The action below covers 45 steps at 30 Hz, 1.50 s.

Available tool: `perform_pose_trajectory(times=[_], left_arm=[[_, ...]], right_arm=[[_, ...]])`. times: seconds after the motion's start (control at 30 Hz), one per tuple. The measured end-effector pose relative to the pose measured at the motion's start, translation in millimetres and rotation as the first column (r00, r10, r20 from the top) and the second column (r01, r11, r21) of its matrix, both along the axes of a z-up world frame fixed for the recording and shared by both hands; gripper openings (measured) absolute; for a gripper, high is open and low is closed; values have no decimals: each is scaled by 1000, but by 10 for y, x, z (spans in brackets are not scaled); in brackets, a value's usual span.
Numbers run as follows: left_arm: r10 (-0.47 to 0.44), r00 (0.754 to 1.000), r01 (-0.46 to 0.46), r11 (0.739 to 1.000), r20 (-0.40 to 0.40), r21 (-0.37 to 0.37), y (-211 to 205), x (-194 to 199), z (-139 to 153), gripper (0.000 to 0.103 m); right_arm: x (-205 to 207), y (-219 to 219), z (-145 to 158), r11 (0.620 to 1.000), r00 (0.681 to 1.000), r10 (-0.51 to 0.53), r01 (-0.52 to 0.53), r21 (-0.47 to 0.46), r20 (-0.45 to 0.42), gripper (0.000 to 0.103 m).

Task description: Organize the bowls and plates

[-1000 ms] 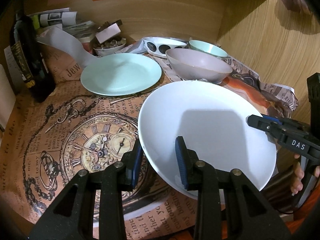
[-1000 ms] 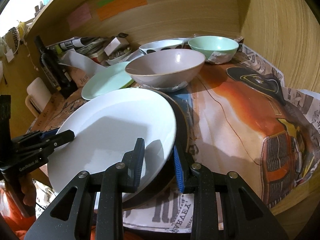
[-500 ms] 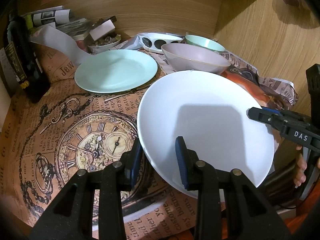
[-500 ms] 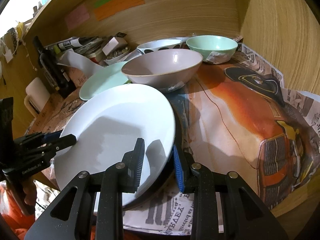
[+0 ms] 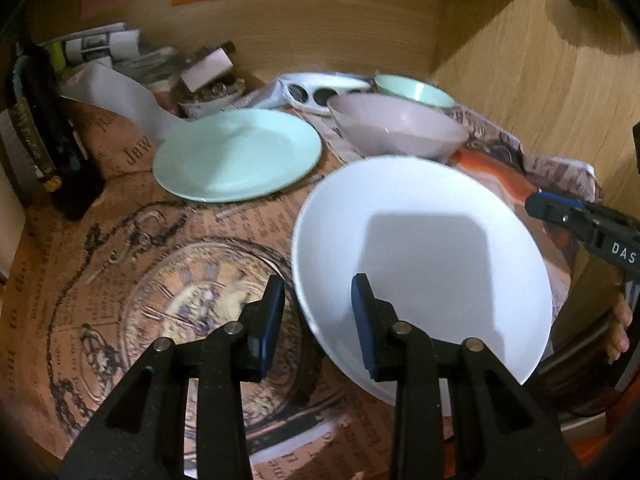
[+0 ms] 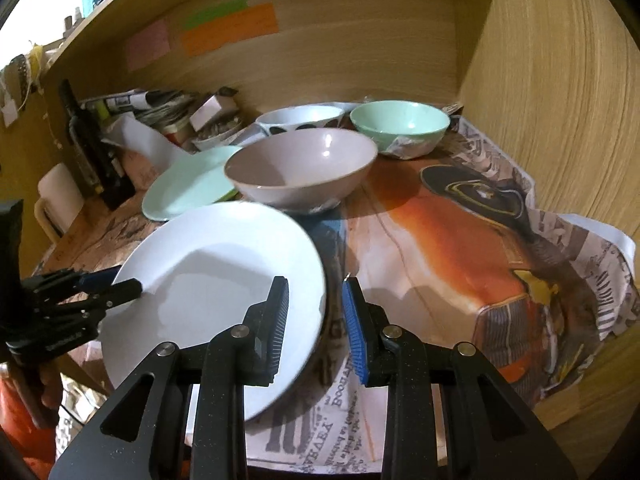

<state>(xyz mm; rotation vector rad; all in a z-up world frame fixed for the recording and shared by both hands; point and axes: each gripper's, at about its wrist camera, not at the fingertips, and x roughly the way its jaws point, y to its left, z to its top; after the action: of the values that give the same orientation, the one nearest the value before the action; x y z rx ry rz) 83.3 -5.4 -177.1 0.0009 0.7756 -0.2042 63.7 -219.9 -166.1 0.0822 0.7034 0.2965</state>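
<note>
**Two grippers at the rim of one white plate**

Your left gripper (image 5: 318,320) straddles the near-left rim of the white plate (image 5: 420,248), jaws spread wider than the rim, so contact cannot be confirmed. Your right gripper (image 6: 314,320) brackets the opposite edge likewise (a visible gap remains at its outer pad). The plate looks raised and tilted above the printed paper (image 5: 120,280). Judge it rigid, glazed, slippery and breakable: grip at the rim, squarely. Beyond lie the mint plate (image 5: 238,154), pinkish bowl (image 6: 300,170) and green bowl (image 6: 400,124).
</note>
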Motion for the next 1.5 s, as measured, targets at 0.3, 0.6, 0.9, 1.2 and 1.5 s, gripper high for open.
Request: perform_pose_trajectory(times=[0.3, 0.6, 0.9, 1.2, 1.5], left_arm=[[119, 984, -113, 992, 133, -52, 478, -108, 463, 54], [225, 939, -215, 974, 260, -70, 920, -130, 875, 82], [302, 923, -279, 952, 238, -125, 1413, 246, 976, 94], [283, 949, -273, 958, 140, -82, 1518, 821, 772, 94], [234, 972, -235, 970, -19, -64, 1541, 1279, 405, 94]], right_arm=[[35, 169, 257, 997, 996, 64, -67, 49, 61, 34], [146, 445, 569, 987, 983, 127, -139, 86, 132, 44], [423, 766, 888, 985, 970, 148, -161, 55, 194, 44], [1049, 945, 938, 987, 974, 162, -163, -5, 156, 44], [1724, 1058, 775, 979, 979, 203, -204, 24, 15, 44]])
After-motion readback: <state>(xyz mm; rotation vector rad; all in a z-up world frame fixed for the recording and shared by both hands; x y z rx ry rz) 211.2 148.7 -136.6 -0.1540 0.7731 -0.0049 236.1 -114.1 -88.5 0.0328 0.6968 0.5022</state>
